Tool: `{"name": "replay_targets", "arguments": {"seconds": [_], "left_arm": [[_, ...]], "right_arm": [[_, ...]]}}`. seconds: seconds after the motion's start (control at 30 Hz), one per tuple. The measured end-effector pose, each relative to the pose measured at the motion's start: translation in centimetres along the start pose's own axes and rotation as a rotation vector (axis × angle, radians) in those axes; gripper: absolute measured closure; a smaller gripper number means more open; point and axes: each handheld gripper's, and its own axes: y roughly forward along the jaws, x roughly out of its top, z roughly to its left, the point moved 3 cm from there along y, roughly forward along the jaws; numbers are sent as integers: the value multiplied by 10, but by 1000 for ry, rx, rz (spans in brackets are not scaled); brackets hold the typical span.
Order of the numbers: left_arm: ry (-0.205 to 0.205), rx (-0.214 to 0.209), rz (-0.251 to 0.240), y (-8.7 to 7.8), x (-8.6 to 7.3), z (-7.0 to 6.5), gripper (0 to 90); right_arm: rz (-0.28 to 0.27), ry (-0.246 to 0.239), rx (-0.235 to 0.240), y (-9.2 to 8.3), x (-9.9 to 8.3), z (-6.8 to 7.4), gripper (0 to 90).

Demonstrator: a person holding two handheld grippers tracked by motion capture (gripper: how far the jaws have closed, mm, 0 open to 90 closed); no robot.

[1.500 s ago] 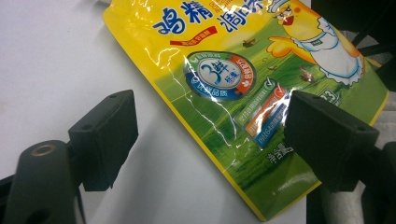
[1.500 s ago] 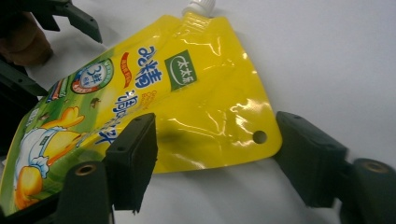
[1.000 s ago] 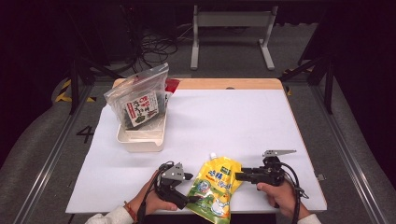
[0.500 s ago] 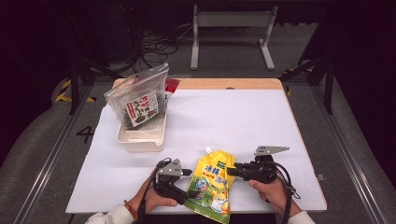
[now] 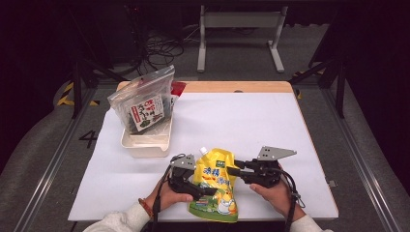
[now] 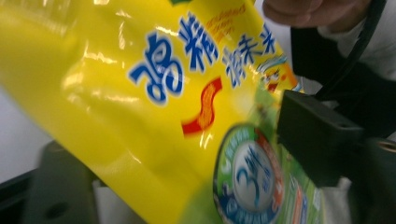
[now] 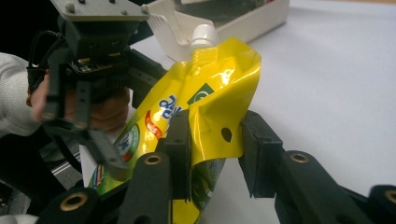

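Observation:
A yellow spout pouch with blue lettering is held between both grippers near the table's front edge. My right gripper is shut on its upper right edge, and in the right gripper view the two pads pinch the crumpled yellow film beside a punched hole. My left gripper has the pouch's lower part between its jaws, which have just been closing. In the left gripper view the pouch lies over one jaw, and the other jaw rests on its face.
A white tray at the left middle of the white-covered table holds a clear bag of dark seaweed. A red item lies behind it. The tray's rim lies just beyond the pouch's spout.
The right gripper has moved left and up with the pouch's top edge. The pouch's spout end has risen and shifted left. The left gripper's jaws have narrowed around the pouch's lower part.

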Motion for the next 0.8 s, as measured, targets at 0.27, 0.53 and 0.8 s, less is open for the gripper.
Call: {"name": "replay_targets", "arguments": {"seconds": [0.27,0.53,0.8], "left_arm": [[12,-59,-116,-26,7,-2,762],[83,-61,-159,-42,12,-13,865],[128,-47,-221,-63,18,-19,893]], "right_arm": [[-53,-52,-40,0,18,15,586],[5,-121,-94,-28,18,18,351],[100,-79,-172,-55,-15,-1,319]]}}
